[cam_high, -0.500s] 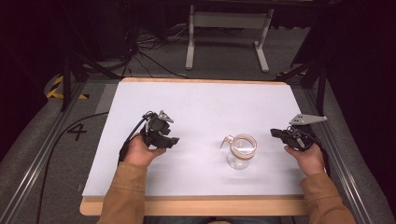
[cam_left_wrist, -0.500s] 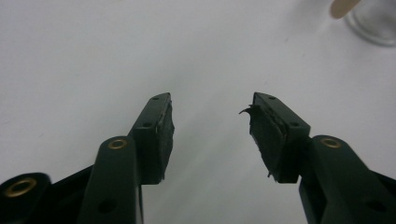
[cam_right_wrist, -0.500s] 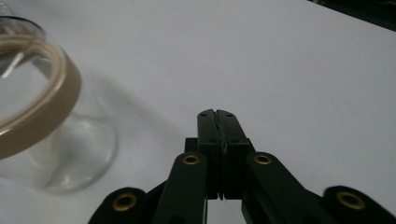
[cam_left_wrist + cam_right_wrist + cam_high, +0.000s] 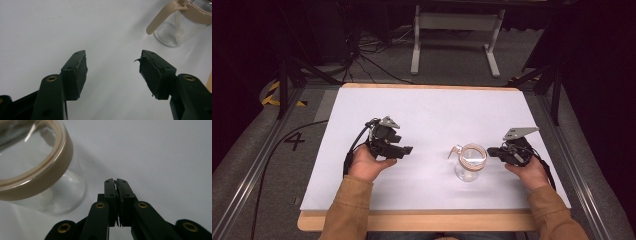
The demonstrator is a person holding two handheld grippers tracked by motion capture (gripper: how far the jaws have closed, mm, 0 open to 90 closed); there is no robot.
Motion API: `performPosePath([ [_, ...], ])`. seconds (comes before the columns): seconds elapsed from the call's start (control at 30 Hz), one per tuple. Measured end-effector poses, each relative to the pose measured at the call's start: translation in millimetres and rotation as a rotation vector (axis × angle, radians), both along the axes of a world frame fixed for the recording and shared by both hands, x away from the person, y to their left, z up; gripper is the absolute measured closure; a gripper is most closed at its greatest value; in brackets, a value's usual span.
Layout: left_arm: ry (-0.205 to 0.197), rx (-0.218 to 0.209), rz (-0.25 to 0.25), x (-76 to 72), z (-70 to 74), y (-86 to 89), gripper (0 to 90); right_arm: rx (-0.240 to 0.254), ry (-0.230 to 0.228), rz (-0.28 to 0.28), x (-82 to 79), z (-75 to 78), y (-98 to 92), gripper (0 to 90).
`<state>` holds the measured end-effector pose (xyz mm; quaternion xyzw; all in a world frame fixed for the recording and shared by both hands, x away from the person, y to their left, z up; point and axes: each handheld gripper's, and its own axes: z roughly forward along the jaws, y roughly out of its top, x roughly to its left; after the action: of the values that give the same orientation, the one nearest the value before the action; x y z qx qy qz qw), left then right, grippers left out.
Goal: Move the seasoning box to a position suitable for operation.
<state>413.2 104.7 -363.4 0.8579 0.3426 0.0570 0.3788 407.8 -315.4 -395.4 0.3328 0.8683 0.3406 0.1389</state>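
Note:
A clear glass jar [image 4: 469, 163] with a tan lid ring and a tan spoon handle sticking out to its left stands on the white table top [image 4: 432, 115], right of centre. My left gripper [image 4: 407, 149] rests left of the jar, jaws wide apart and empty, pointing toward it. In the left gripper view the jar [image 4: 185, 22] sits at the top right beyond the open pads [image 4: 79, 72]. My right gripper [image 4: 490, 150] lies just right of the jar, shut with nothing between its jaws. In the right gripper view the jar [image 4: 37, 167] looms close at the left of the closed fingertips [image 4: 116, 182].
The white sheet lies on a wooden board whose front edge [image 4: 412, 220] runs near the person. Black stands, cables [image 4: 372, 55] and a grey frame [image 4: 452, 30] stand on the floor beyond the table's far edge.
My right gripper has moved a little left, closer to the jar. The left gripper and the jar have kept their places.

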Motion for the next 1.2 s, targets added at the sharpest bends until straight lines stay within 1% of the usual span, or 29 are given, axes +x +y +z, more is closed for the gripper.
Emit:
performPosePath([
  [0.03, 0.001, 0.006, -0.002, -0.1, 0.3, -0.8, 38.9, -0.015, 0.015, 0.011, 0.4, -3.4, 4.6, 86.6],
  [0.07, -0.001, 0.009, -0.009, -0.1, 0.4, -1.6, 38.4, -0.019, 0.022, 0.027, 0.3, -6.2, 7.9, 86.6],
  [0.1, 0.007, 0.002, -0.006, -0.9, 0.0, -3.1, 38.2, -0.023, 0.03, 0.045, -0.5, -8.7, 11.6, 86.7],
  [0.13, 0.012, 0.013, -0.013, -0.7, 0.3, -3.8, 37.8, -0.026, 0.037, 0.064, -1.3, -10.7, 15.2, 86.6],
  [0.2, 0.017, 0.022, -0.013, -1.4, -0.1, -5.9, 36.4, -0.034, 0.044, 0.086, -2.4, -12.2, 20.3, 86.8],
  [0.23, 0.013, 0.029, -0.015, -1.4, -0.1, -6.2, 36.3, -0.033, 0.041, 0.096, -2.7, -12.8, 22.3, 87.6],
  [0.3, 0.009, 0.041, -0.013, -1.6, -0.1, -7.1, 36.2, -0.049, 0.036, 0.096, -3.2, -13.3, 24.4, 87.8],
  [0.33, 0.012, 0.054, -0.012, -1.7, -0.1, -7.8, 36.5, -0.047, 0.04, 0.094, -3.1, -13.5, 24.3, 88.0],
  [0.4, 0.003, 0.085, -0.006, -2.2, -0.3, -9.1, 38.0, -0.039, 0.046, 0.096, -2.8, -14.4, 23.8, 89.1],
  [0.47, 0.001, 0.096, -0.001, -2.1, -0.5, -9.9, 38.5, -0.039, 0.043, 0.097, -2.9, -14.6, 24.2, 89.3],
  [0.8, 0.003, 0.096, -0.008, -1.5, 2.3, -12.3, 38.0, -0.032, 0.054, 0.097, -6.0, -13.4, 24.2, 89.5],
  [0.9, 0.009, 0.087, -0.009, 0.4, 2.5, -15.3, 38.1, -0.04, 0.054, 0.1, -8.7, -14.9, 24.9, 89.5],
  [0.97, 0.026, 0.085, -0.021, 1.7, 3.0, -17.1, 40.8, -0.049, 0.056, 0.103, -10.4, -16.7, 25.3, 89.5],
  [1.03, 0.03, 0.084, -0.028, 2.4, 3.2, -18.2, 42.6, -0.053, 0.062, 0.101, -12.3, -17.8, 25.8, 89.5],
  [1.07, 0.036, 0.074, -0.027, 2.8, 2.8, -20.0, 44.2, -0.055, 0.062, 0.104, -13.7, -18.2, 26.6, 89.5],
  [1.1, 0.047, 0.078, -0.032, 3.7, 3.5, -20.8, 44.2, -0.055, 0.062, 0.104, -13.7, -18.2, 26.6, 89.5],
  [1.17, 0.057, 0.073, -0.037, 4.9, 3.7, -23.1, 46.0, -0.061, 0.067, 0.115, -16.4, -18.9, 28.5, 89.6],
  [1.2, 0.058, 0.065, -0.043, 5.3, 3.7, -24.0, 48.3, -0.064, 0.067, 0.118, -17.8, -19.4, 29.9, 89.5],
])
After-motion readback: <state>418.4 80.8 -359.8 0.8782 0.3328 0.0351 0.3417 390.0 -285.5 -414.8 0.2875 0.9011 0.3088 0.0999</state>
